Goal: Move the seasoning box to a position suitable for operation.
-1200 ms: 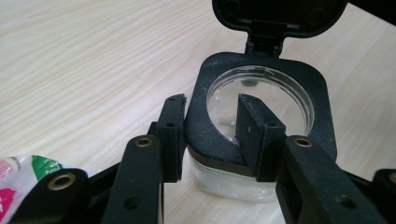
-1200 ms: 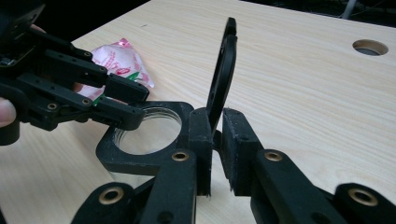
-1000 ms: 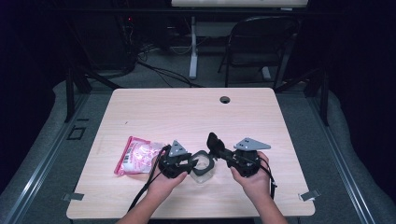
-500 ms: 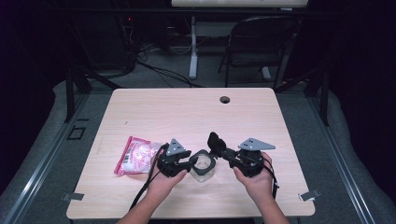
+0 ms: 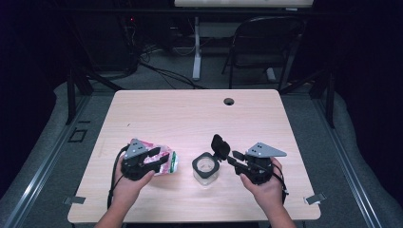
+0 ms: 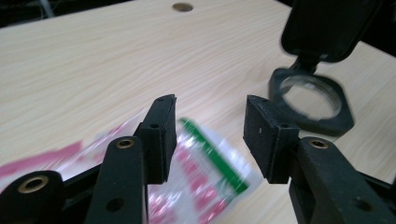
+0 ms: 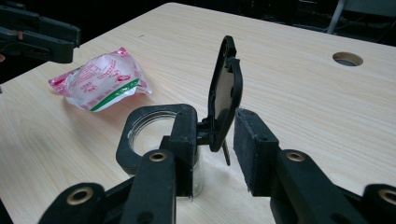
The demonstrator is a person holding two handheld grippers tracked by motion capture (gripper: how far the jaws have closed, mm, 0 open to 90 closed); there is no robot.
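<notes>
Bare tabletop [image 5: 199, 114] stretches beyond jar [image 5: 206, 168] and packet [image 5: 161, 160].

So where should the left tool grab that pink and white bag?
Probably the crinkly end with the green stripe, coming down from above. The pink and white bag lies flat on the table, so its puffy middle might slip, while that thin edge fits between the jaws of the left tool, which has just been opening above it with nothing pinched.

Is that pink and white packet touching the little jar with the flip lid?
Apart. In the high view, bare tabletop separates the packet from the jar; the right gripper view shows the same strip of wood between them.
</notes>
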